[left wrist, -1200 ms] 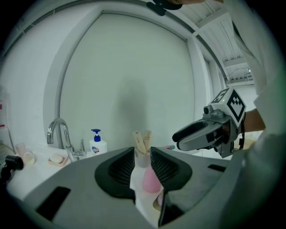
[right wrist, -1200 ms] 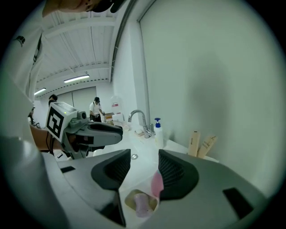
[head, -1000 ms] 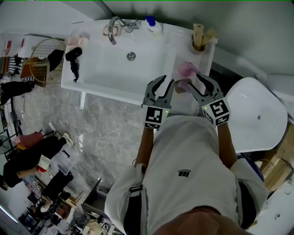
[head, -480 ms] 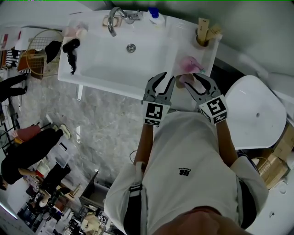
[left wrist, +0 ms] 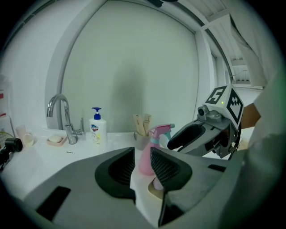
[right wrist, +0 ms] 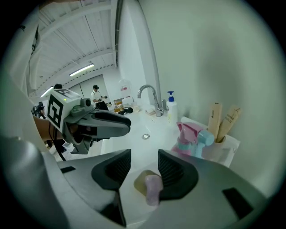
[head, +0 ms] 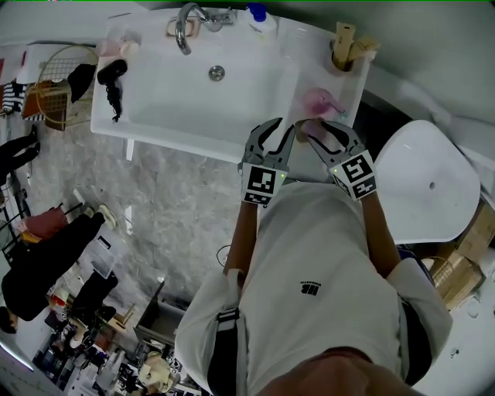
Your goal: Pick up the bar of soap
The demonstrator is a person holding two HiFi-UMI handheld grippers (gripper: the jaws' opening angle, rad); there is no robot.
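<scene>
The bar of soap (right wrist: 153, 188) is pale lilac and stands on edge in a tan dish (right wrist: 139, 183) on the counter right of the basin. My right gripper (right wrist: 144, 162) is open just above it, and the soap lies low between the jaws, close to the right one. In the head view the soap (head: 311, 127) shows between the right gripper's (head: 321, 130) fingers. My left gripper (head: 278, 133) is open and empty over the basin's front right corner. From the left gripper view (left wrist: 142, 154) the soap (left wrist: 157, 183) peeks out behind the right jaw.
A pink spray bottle (right wrist: 187, 139) stands just behind the soap, and a cup of wooden sticks (right wrist: 221, 134) beyond it. A faucet (head: 184, 19), a pump bottle (head: 259, 19) and a second soap dish (left wrist: 56, 139) line the back of the sink (head: 162, 100). A white toilet (head: 425, 186) is on the right.
Both grippers have edged forward toward the counter. The right gripper now stands around the soap dish, and its jaws remain open.
</scene>
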